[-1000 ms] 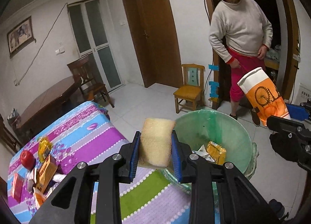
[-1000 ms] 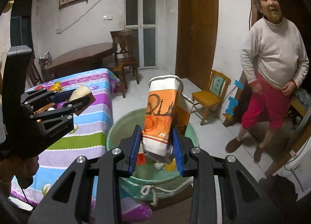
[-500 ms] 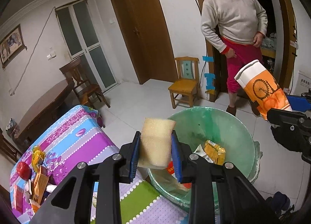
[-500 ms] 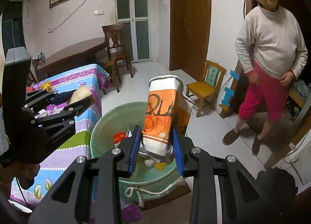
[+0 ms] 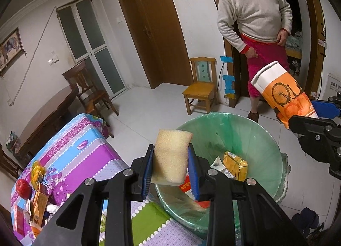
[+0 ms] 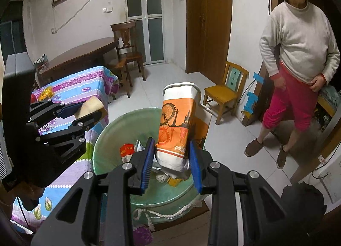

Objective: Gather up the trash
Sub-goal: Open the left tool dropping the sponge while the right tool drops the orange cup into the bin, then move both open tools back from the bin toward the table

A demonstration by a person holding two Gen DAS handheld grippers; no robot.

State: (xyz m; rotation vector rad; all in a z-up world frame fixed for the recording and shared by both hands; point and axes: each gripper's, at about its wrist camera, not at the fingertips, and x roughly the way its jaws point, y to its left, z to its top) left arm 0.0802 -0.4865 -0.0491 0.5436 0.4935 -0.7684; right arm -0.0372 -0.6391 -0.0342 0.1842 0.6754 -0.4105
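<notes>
Both loads have been brought further over the green-lined bin (image 5: 275, 167) – the sponge (image 5: 171, 158) is clamped in the left gripper (image 5: 171, 170), the orange carton (image 6: 178, 130) in the right gripper (image 6: 171, 163) – so release is judged to be next.

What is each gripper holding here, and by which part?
Left gripper: a yellow foam sponge block, pinched across its lower sides. Right gripper: an orange-and-white printed paper carton, pinched near its crumpled bottom end.

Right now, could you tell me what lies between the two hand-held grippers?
The green-lined trash bin, already holding wrappers, sits between and below the left hand-held gripper and right one; the right wrist view shows it.
</notes>
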